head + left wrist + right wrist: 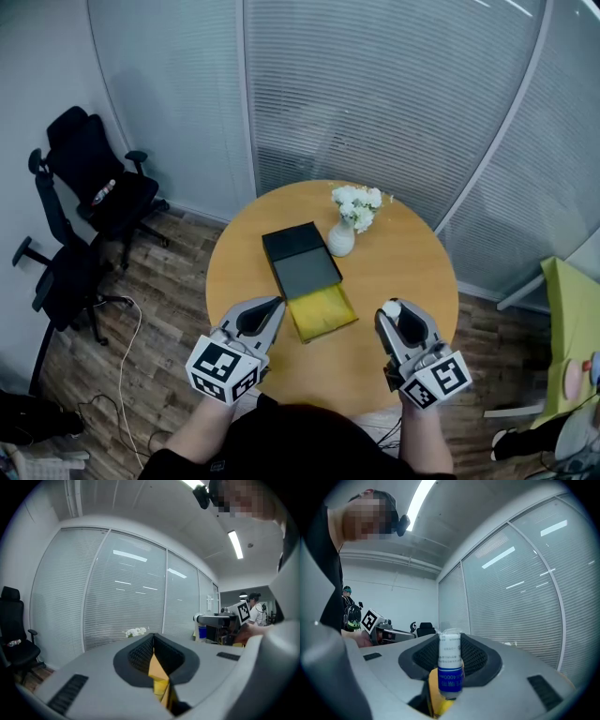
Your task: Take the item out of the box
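On the round wooden table (417, 267) lies an open box (307, 273) with a black lid, a grey inner tray and a yellow part toward me. My right gripper (388, 317) hovers over the table's near right, to the right of the box, shut on a small white bottle (391, 307). In the right gripper view the bottle (450, 665) stands upright between the jaws, white with a blue label. My left gripper (277, 304) is at the near left, its tips just left of the box's yellow part, jaws together with nothing between them (154, 657).
A white vase of white flowers (343, 234) stands just behind the box on the right. Two black office chairs (89, 192) are on the wooden floor at the left. Glass walls with blinds curve behind the table. A green surface (572, 319) is at the far right.
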Demonstrator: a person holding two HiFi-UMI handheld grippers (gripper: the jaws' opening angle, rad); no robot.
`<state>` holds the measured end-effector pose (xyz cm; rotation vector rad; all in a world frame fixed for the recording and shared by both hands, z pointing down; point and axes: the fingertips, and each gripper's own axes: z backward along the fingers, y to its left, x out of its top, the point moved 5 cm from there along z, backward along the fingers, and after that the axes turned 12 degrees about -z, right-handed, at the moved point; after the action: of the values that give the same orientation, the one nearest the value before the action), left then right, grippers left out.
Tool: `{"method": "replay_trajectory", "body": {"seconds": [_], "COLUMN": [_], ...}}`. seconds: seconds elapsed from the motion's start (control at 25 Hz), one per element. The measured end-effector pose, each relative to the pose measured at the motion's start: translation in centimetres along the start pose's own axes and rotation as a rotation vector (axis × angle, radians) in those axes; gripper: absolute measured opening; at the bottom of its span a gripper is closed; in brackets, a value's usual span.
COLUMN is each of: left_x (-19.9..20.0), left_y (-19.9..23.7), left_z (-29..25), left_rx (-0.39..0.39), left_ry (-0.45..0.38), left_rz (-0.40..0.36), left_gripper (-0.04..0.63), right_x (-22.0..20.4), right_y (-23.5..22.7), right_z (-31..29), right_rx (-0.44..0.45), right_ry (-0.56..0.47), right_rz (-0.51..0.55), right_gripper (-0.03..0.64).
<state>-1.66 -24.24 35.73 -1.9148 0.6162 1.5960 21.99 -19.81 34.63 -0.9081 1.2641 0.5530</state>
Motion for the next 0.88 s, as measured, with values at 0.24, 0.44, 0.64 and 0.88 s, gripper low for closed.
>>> {"method": "replay_trajectory", "body": {"seconds": [0.24,0.44,0.64,0.88], "left_x": [0.0,0.3,0.2,-0.1], "left_y": [-0.4,-0.8,-0.9,-1.2], "left_z": [0.0,0.0,-0.1,-0.1], "left_rx": [-0.009,-0.015,-0.018,-0.022], "left_ry": [0.000,-0.004,-0.006,0.000], "left_rz": [0.003,-0.003,-0.005,-0.001], "left_gripper": [0.012,0.012,0.012,0.012], "right_x": [0.4,0.6,0.3,0.1], "right_y": [-0.1,0.0,0.1,0.1], "right_z": [0.7,1.2,1.3,1.5], "right_rx": [-0.020,-0.023,-0.020,-0.021], "right_ry": [-0.010,-0.005,-0.002,0.002], "right_rz": [0.011,0.004,-0.002,-0.010], "right_gripper": [0.137,0.137,0.137,0.137]}}
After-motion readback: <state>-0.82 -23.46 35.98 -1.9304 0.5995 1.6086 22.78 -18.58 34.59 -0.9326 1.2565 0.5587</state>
